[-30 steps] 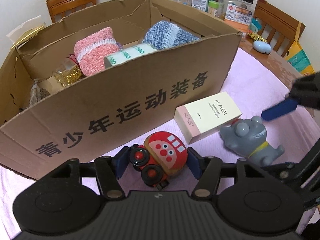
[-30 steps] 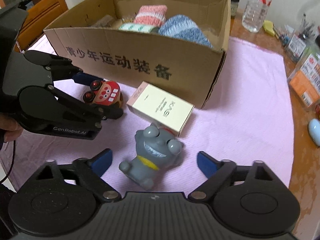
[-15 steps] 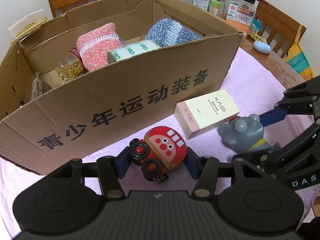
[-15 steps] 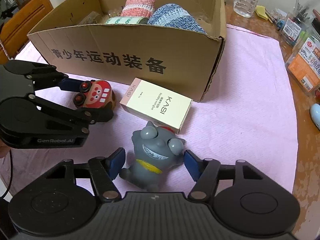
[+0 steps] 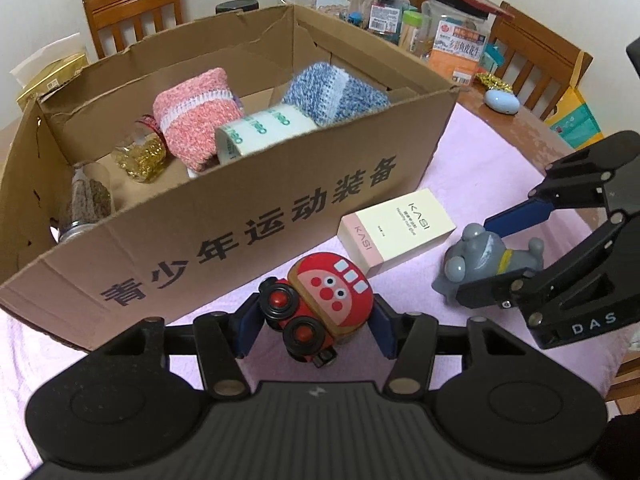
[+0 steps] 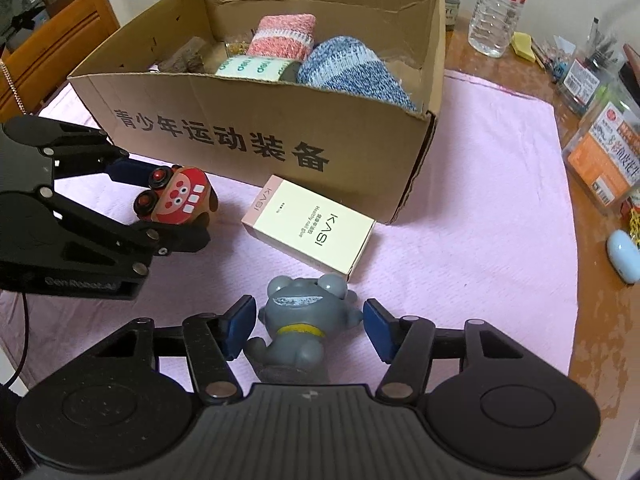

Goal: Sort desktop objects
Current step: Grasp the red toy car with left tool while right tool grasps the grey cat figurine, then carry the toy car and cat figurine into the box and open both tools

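My left gripper is shut on a red toy car with a cartoon face, held just above the pink cloth in front of the cardboard box. It also shows in the right wrist view. My right gripper has its blue pads either side of a grey cat figure; the left pad touches it and a small gap shows at the right pad. The cat also shows in the left wrist view. A cream KASI carton lies on the cloth between the two toys and the box.
The box holds a pink knit roll, a blue knit roll, a tape roll and jars. A water bottle, packets and containers crowd the wooden table to the right. Chairs stand behind.
My right gripper has moved in around the grey cat and its jaws have narrowed. The cat has tipped and turned, and is now lifted. My left gripper has lifted the red toy car slightly.
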A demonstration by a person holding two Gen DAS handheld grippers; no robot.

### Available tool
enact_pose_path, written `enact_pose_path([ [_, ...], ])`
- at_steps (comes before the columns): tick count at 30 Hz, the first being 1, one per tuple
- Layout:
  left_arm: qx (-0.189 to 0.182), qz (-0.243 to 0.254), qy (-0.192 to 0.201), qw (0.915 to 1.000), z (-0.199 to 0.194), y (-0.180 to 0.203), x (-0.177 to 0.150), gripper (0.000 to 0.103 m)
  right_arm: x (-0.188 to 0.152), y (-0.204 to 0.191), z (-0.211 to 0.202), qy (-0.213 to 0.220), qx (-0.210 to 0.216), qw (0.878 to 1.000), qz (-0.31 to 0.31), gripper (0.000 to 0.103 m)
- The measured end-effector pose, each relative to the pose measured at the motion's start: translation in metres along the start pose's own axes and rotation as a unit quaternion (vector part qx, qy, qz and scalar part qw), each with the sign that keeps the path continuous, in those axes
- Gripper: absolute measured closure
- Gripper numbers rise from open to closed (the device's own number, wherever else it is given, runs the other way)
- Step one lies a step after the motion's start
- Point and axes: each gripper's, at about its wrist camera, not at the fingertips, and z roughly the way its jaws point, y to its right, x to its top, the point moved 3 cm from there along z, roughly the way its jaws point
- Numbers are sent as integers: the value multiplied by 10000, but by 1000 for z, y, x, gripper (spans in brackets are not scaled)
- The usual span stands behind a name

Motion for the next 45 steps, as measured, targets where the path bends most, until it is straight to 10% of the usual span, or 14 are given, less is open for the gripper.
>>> enact_pose_path([
  [13, -128, 460, 85, 9988, -33, 1, 7, 47, 3, -8, -20, -136, -73, 9964, -830, 53],
  [28, -247, 563, 81, 9981, -38, 4, 7, 47, -22, 4, 0, -586, -196, 9946, -829, 41],
  [45, -265, 636, 293, 9972, -78, -2, 25, 47, 14, -12, -55, 108, -123, 9904, -1375, 52],
])
